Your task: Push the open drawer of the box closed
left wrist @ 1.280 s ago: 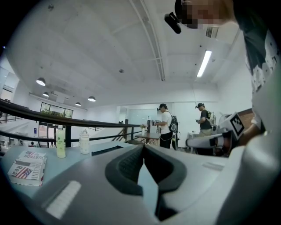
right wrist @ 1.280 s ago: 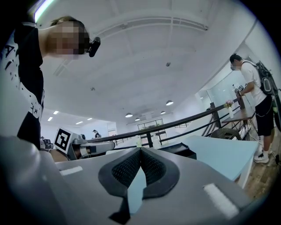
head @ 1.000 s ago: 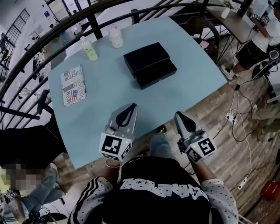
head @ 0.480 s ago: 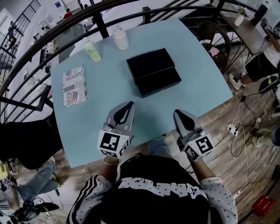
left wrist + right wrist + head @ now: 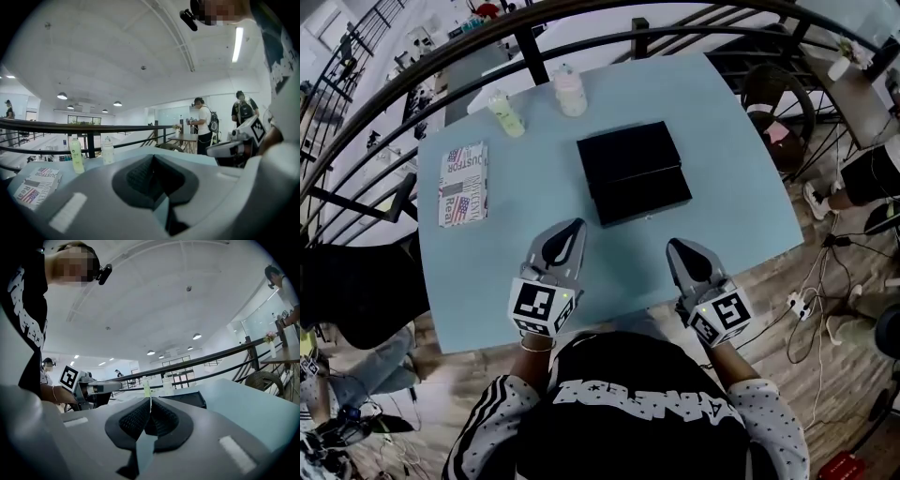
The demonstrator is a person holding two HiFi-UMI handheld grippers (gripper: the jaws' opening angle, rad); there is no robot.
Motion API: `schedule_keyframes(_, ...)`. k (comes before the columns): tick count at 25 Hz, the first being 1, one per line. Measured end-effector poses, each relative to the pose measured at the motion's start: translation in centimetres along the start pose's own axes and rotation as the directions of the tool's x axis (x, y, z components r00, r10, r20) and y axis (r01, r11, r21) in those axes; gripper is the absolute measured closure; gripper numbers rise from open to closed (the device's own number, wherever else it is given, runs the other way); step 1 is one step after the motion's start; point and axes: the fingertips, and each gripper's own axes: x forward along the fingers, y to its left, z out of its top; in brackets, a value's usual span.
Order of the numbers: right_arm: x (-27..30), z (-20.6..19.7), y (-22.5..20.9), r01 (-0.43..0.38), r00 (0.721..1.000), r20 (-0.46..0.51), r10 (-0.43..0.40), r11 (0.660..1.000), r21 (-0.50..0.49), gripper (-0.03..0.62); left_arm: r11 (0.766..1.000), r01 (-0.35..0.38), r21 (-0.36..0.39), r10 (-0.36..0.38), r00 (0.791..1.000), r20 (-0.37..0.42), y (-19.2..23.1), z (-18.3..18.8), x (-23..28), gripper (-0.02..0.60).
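Two shut, empty grippers, left gripper, right gripper, at near edge of blue table; matte black rectangular box, drawer protruding

Light blue table on wood-plank floor. Black curved railing along far side. Cables on floor, right. White ceiling; round lamps, one strip light lit.
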Motion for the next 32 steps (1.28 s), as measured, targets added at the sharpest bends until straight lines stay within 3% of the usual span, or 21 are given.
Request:
schedule_keyframes(12,2.4,-2.7,-4.4,-0.058,0.996,-0.064,0.058,0.998,0.003,0.599,0.994,-0.107,-0.025,0.105,0.992,-0.065,2.5,-2.0,3.4,0.581)
schedule_keyframes(20,5.1,-4.5,-4.6,-0.044,0.991,-0.123,0.045,0.999,0.004,0.597,0.994,-0.091,-0.053,0.086,0.992,-0.096,4.7,-3.5,5.2,0.581)
schedule_keyframes(32,8.1,-7.3,-5.3,0.036,0.978,-0.207,-0.037,0.999,-0.012,0.583,0.992,-0.045,-0.122,0.019,0.979,-0.205,7.8,-6.4,8.8,0.581)
